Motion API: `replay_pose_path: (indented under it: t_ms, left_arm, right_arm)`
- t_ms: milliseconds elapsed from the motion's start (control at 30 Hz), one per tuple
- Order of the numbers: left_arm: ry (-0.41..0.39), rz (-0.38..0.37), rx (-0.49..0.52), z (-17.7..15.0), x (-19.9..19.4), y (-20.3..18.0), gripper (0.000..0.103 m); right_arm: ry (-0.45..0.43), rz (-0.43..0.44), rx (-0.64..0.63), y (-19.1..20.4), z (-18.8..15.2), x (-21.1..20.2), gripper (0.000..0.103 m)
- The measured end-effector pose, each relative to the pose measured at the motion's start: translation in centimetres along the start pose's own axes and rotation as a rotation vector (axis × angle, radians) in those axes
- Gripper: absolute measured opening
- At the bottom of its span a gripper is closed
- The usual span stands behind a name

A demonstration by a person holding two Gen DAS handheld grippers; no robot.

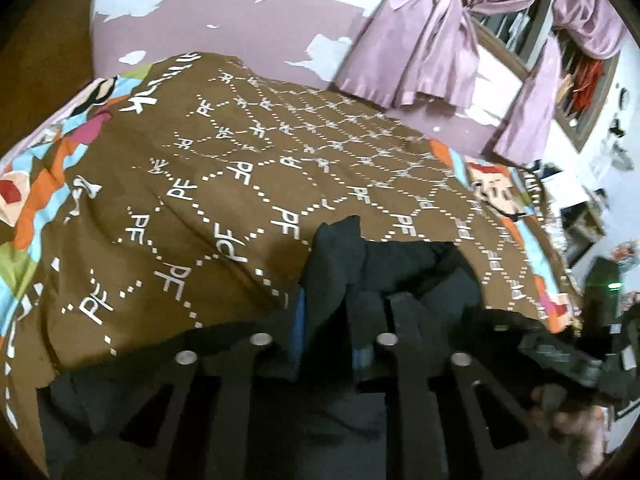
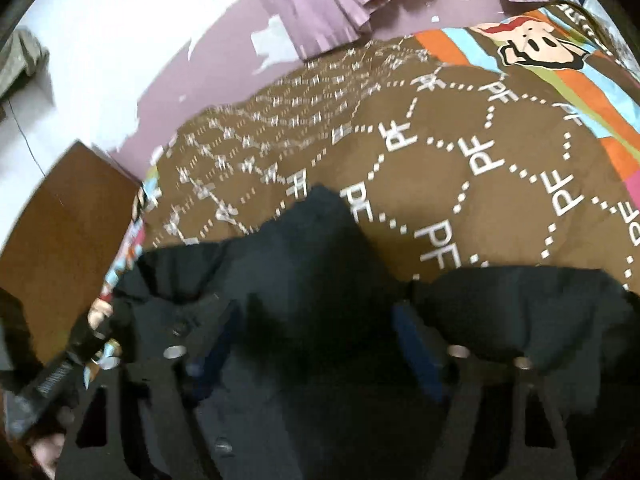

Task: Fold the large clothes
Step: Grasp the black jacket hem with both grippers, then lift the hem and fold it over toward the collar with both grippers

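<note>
A black garment [image 1: 400, 264] lies bunched at the near edge of a bed with a brown patterned cover [image 1: 200, 184]. My left gripper [image 1: 344, 312] has its fingers close together, shut on a fold of that garment. In the right wrist view the same black garment [image 2: 304, 240] spreads across the near part of the brown cover [image 2: 480, 200]. My right gripper [image 2: 316, 344] stands over it, open. Its blue pads [image 2: 416, 352] are well apart, with dark cloth lying between them. The other gripper with a hand shows at the lower left [image 2: 60, 368].
Purple curtains [image 1: 420, 40] hang at a window behind the bed. A peeling pink and white wall [image 1: 240, 20] runs along the far side. A brown wooden panel [image 2: 60, 220] stands at the bed's left end. Cluttered shelves [image 1: 592, 216] are to the right.
</note>
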State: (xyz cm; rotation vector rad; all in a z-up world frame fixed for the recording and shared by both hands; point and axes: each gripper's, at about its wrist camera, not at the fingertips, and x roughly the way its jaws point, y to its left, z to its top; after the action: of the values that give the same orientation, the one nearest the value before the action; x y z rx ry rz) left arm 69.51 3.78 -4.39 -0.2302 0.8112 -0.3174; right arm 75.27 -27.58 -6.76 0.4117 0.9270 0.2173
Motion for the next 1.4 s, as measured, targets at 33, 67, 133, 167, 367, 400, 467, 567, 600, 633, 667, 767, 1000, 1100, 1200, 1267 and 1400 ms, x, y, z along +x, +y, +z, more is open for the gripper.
replay_pose_path:
  t_ms: [33,67,133,167,367,400,467,567,600,633,667,767,1000,1100,1200,1267,1400]
  left_arm:
    - [-0.007,-0.014,-0.008,-0.3,-0.6,0.2,0.011]
    - [-0.013,-0.024,-0.009,-0.5,-1.1,0.2,0.010]
    - [-0.027,-0.031,-0.005,-0.9,-2.3,-0.1,0.008]
    - [-0.036,-0.036,0.000,-1.3,-3.3,-0.1,0.008]
    - [-0.051,-0.025,0.132,-3.7,-8.6,-2.9,0.006]
    - [-0.056,-0.028,0.147,-4.7,-9.9,-3.3,0.006]
    - [-0.052,-0.019,0.179,-6.2,-11.1,-4.1,0.005]
    - [-0.053,0.007,0.242,-9.4,-13.1,-5.7,0.004]
    - [-0.055,0.005,0.251,-10.3,-13.6,-6.0,0.004]
    - [-0.051,0.001,0.260,-11.2,-14.0,-6.4,0.004]
    - [-0.049,0.004,0.279,-12.1,-14.5,-6.9,0.004]
    - [-0.054,0.002,0.322,-14.1,-15.3,-7.6,0.004]
    - [-0.078,-0.001,0.332,-16.5,-14.9,-7.4,0.004]
    - [-0.081,-0.007,0.335,-17.2,-14.8,-7.3,0.004]
    - [-0.073,-0.006,0.348,-17.8,-14.6,-7.4,0.004]
    - [-0.072,-0.014,0.341,-17.8,-14.6,-7.2,0.004]
    - [-0.075,-0.021,0.342,-17.9,-14.8,-6.9,0.004]
  right_arm:
    - [0.000,0.002,0.004,-0.1,-0.2,0.0,0.038]
    - [-0.005,0.019,0.011,-0.3,-0.3,-0.1,0.013]
    - [-0.025,0.044,0.017,-0.4,-0.6,-1.1,0.003]
    - [-0.033,0.047,-0.003,-0.2,-0.8,-1.8,0.002]
    - [-0.099,0.141,-0.083,0.2,-2.5,-7.7,0.001]
    - [-0.111,0.155,-0.099,-0.1,-3.0,-8.8,0.001]
    - [-0.124,0.165,-0.131,-0.4,-3.9,-10.5,0.001]
    - [-0.145,0.227,-0.142,-1.0,-5.0,-12.9,0.001]
    - [-0.157,0.258,-0.128,-1.4,-5.2,-14.0,0.003]
    - [-0.167,0.284,-0.121,-1.5,-5.1,-14.7,0.004]
    - [-0.176,0.299,-0.121,-1.6,-4.9,-15.3,0.006]
    - [-0.214,0.343,-0.107,-1.7,-4.2,-17.5,0.051]
    - [-0.224,0.428,0.008,-2.8,-2.2,-18.7,0.058]
    - [-0.197,0.399,-0.019,-1.7,-1.4,-17.9,0.058]
    - [-0.174,0.404,-0.023,-1.0,-1.7,-17.2,0.053]
    - [-0.165,0.421,-0.034,-0.7,-2.0,-17.0,0.027]
    - [-0.187,0.393,-0.096,-0.7,-3.1,-17.8,0.008]
